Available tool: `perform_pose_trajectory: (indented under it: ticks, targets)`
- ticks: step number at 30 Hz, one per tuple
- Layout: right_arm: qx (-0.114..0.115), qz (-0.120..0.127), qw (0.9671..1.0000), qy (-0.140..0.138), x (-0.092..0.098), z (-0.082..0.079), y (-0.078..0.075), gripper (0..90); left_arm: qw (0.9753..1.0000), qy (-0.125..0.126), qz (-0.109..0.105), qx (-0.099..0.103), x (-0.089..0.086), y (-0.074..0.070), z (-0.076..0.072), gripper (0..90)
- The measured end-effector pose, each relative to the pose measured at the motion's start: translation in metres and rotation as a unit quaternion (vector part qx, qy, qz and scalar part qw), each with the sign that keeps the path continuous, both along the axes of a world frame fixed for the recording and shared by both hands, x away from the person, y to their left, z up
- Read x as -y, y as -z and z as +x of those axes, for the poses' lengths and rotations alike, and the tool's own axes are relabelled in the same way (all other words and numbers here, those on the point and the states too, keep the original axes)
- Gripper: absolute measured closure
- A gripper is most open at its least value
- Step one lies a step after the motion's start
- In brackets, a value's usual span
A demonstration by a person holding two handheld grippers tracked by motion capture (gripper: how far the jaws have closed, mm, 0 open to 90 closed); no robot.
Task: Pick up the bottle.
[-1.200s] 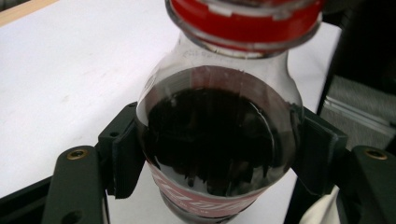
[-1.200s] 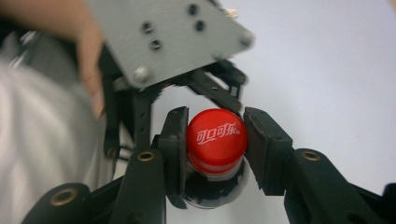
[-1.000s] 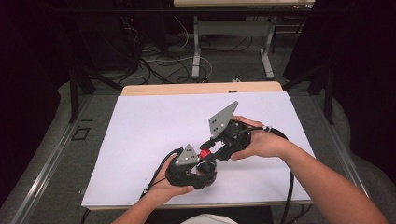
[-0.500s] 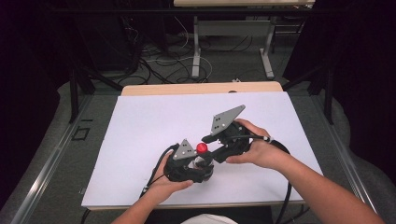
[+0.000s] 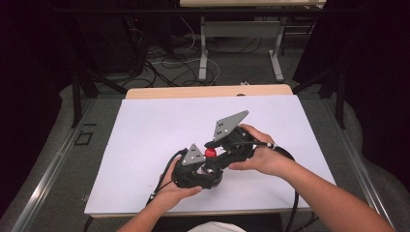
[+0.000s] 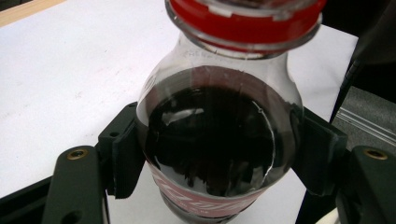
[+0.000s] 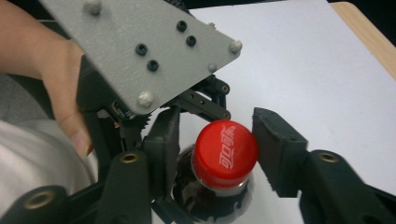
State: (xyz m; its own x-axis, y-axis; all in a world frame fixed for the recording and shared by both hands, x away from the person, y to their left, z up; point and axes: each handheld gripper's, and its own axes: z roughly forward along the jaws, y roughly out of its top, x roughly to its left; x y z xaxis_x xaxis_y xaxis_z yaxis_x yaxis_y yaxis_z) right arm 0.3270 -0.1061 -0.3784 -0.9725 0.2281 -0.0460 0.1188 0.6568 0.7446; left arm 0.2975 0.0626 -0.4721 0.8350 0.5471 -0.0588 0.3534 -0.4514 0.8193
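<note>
A small cola bottle (image 6: 217, 140) with dark liquid and a red cap (image 7: 225, 151) stands upright in my left gripper (image 6: 219, 156), whose pads press both sides of its shoulder. In the high view this left gripper (image 5: 200, 170) sits near the table's front, with the cap (image 5: 210, 153) just above it. My right gripper (image 7: 219, 140) comes in from the right with one jaw on each side of the cap. A narrow gap shows on the left side, so it is open around the cap. The right gripper (image 5: 216, 157) meets the left one there.
A white sheet (image 5: 145, 130) covers the wooden table (image 5: 193, 91); its back and both sides are bare. The left gripper's grey plate (image 7: 140, 51) and the hand (image 7: 65, 93) holding it crowd close behind the bottle. Cables and table legs lie on the floor (image 5: 203, 58) beyond.
The right gripper has come down and to the left until its jaws straddle the red cap. The left gripper with the bottle shifted slightly right and stayed shut.
</note>
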Motion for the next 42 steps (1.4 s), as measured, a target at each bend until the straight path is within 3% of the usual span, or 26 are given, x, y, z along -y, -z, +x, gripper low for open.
perform_pose_trajectory:
  ticks: [1, 3, 6, 9, 10, 14, 15, 17, 18, 19, 22, 23, 24, 25, 28, 31, 32, 35, 38, 39, 42]
  targets:
    - [0.004, -0.004, 1.0, -0.002, -0.001, 0.002, 0.0, 60.7, 1.0, -0.001, -0.003, 0.0, 0.001, 0.0, 0.0, 29.9]
    - [0.003, -0.006, 0.9999, -0.014, 0.0, 0.004, 0.0, 60.9, 1.0, 0.001, -0.004, 0.0, -0.001, 0.0, 0.0, 29.9]
    - [0.005, -0.012, 0.9964, -0.084, 0.0, 0.012, -0.001, 61.3, 0.9998, 0.02, -0.001, -0.003, -0.001, 0.001, -0.004, 29.9]
    - [-0.008, -0.022, 0.9892, -0.145, 0.001, 0.018, -0.002, 61.4, 0.9995, 0.032, 0.0, 0.001, -0.001, 0.002, -0.005, 29.9]
    - [-0.008, -0.024, 0.9854, -0.169, 0.002, 0.02, -0.002, 61.4, 0.9989, 0.046, 0.002, 0.001, -0.001, 0.002, -0.007, 29.8]
    - [0.008, -0.027, 0.9716, -0.235, 0.005, 0.024, -0.002, 60.9, 0.9981, 0.061, 0.006, 0.002, 0.0, 0.002, -0.008, 29.8]
    - [0.008, -0.026, 0.973, -0.229, 0.005, 0.024, -0.002, 59.8, 0.9983, 0.058, 0.006, 0.001, 0.0, 0.002, -0.008, 29.8]
    - [-0.012, -0.015, 0.9808, -0.194, 0.005, 0.022, -0.002, 48.6, 0.9993, 0.037, -0.002, -0.004, 0.0, 0.002, -0.006, 29.8]
    - [-0.012, -0.015, 0.9808, -0.194, 0.005, 0.022, -0.002, 48.6, 0.9993, 0.037, -0.002, -0.004, 0.0, 0.002, -0.006, 29.8]
    - [-0.016, -0.004, 0.9892, -0.146, 0.006, 0.018, -0.004, 44.4, 0.9996, 0.027, -0.002, 0.0, -0.002, 0.001, -0.003, 29.9]
    - [-0.009, -0.006, 0.9971, -0.075, 0.005, 0.009, -0.004, 42.5, 0.9999, 0.012, 0.0, 0.001, -0.004, 0.0, 0.0, 29.9]
    - [-0.002, -0.006, 0.9985, -0.054, 0.006, 0.006, -0.004, 42.3, 1.0, 0.008, 0.003, 0.0, -0.005, -0.001, 0.001, 29.8]
    - [0.001, 0.004, 0.9995, -0.032, 0.006, 0.003, -0.003, 42.4, 0.9999, -0.004, -0.01, -0.003, -0.004, 0.0, 0.002, 29.9]
    - [0.001, 0.004, 0.9995, -0.032, 0.006, 0.003, -0.003, 42.4, 0.9999, -0.004, -0.01, -0.003, -0.004, 0.0, 0.002, 29.8]
    - [0.004, 0.026, 0.9987, 0.044, 0.009, -0.006, -0.004, 43.3, 0.9999, -0.012, -0.003, -0.008, -0.005, 0.0, 0.003, 29.9]
    - [0.004, 0.033, 0.9974, 0.064, 0.01, -0.008, -0.003, 43.6, 0.9997, -0.022, -0.009, -0.002, -0.004, 0.001, 0.004, 29.9]
    - [-0.006, 0.026, 0.9972, 0.069, 0.011, -0.008, -0.003, 43.7, 0.9997, -0.022, -0.009, -0.005, -0.004, 0.0, 0.005, 29.9]
    - [-0.015, 0.029, 0.9969, 0.071, 0.01, -0.01, 0.0, 44.7, 0.9997, -0.022, -0.011, -0.006, -0.002, 0.0, 0.005, 29.9]
    - [0.003, 0.027, 0.9979, 0.059, 0.009, -0.01, 0.003, 44.7, 0.9998, -0.018, -0.005, -0.003, -0.001, -0.001, 0.005, 29.8]
    - [-0.007, 0.025, 0.998, 0.059, 0.008, -0.009, 0.004, 44.7, 0.9998, -0.017, -0.003, -0.005, 0.001, -0.001, 0.004, 29.8]
    - [-0.007, 0.025, 0.9983, 0.052, 0.006, -0.006, 0.006, 47.2, 0.9999, -0.012, -0.002, -0.007, 0.003, 0.0, 0.004, 29.9]
